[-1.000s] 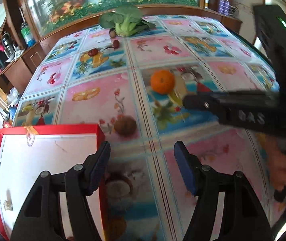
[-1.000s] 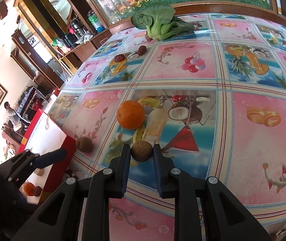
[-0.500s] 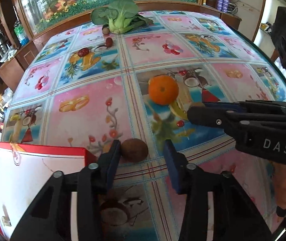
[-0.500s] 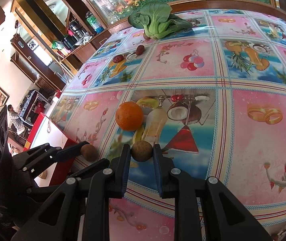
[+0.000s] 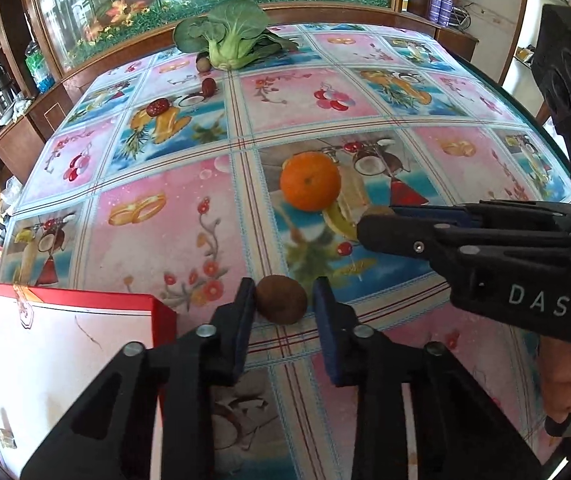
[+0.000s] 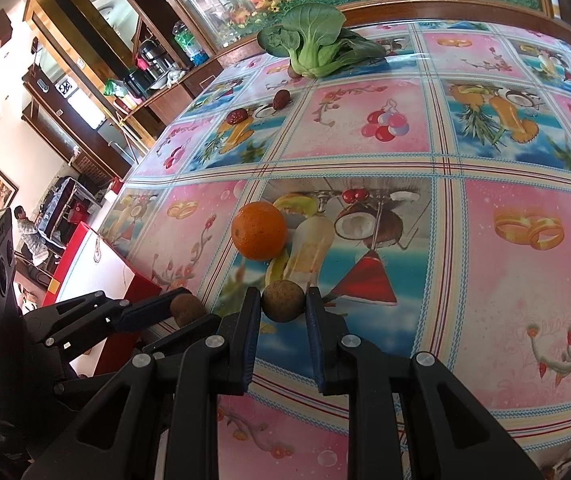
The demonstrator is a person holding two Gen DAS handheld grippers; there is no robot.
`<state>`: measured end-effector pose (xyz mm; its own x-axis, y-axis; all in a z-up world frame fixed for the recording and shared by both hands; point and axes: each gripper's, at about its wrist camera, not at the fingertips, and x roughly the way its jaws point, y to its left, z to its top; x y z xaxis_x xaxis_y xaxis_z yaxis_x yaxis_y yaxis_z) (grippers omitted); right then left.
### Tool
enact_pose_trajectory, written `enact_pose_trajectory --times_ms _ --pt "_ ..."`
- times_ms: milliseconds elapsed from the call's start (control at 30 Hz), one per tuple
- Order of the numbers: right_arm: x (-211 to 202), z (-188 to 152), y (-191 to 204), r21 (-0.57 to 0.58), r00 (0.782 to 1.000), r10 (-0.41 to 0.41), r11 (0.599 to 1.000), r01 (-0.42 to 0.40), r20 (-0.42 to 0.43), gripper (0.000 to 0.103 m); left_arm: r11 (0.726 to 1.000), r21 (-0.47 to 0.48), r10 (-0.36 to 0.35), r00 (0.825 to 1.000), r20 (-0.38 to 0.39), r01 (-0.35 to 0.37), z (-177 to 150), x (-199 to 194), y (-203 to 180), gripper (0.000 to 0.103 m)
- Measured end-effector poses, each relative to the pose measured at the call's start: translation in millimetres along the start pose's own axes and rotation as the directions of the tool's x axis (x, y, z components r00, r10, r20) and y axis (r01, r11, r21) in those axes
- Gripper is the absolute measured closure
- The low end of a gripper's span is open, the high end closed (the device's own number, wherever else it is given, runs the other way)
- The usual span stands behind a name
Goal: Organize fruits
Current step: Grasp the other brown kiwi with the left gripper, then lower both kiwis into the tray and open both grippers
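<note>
Holding two brown fruits (image 5: 281, 299) (image 6: 283, 302) (one per gripper, fingers clamped); one orange (image 5: 310, 181), two red dates (image 5: 158, 107) (image 5: 208, 86).

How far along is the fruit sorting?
Early. Done: nothing seen in the red box. In hand: left gripper has just closed on one brown fruit; right gripper is shut on another. Left: orange, two red dates, small fruit by the bok choy.
</note>
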<state>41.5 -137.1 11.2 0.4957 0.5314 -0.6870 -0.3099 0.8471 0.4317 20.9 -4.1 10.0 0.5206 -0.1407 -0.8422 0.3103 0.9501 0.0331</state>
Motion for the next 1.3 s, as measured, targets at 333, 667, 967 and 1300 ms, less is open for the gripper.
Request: enact_pose_trajectory --times_ms 333,667,967,1300 --pt "-5 -2 3 -0.008 1.0 0.004 1.0 -0.004 0.022 0.082 0.999 -0.052 0.01 1.0 0.017 -0.01 -5 -10 1 0.076" --pt "-25 -3 8 -0.031 0.991 0.037 0.999 -0.034 0.128 0.082 0.98 -0.177 0.133 0.964 0.231 -0.092 -57 -122 24 0.076" --pt "-26 -24 45 -0.091 0.99 0.067 0.994 -0.056 0.126 0.083 0.906 -0.366 0.309 0.924 0.226 -0.213 -132 -173 100 0.076" --pt "-14 -67 164 -0.233 0.961 0.258 0.945 -0.228 0.104 0.083 0.871 -0.427 0.344 0.921 0.183 -0.241 -167 -169 133 0.075"
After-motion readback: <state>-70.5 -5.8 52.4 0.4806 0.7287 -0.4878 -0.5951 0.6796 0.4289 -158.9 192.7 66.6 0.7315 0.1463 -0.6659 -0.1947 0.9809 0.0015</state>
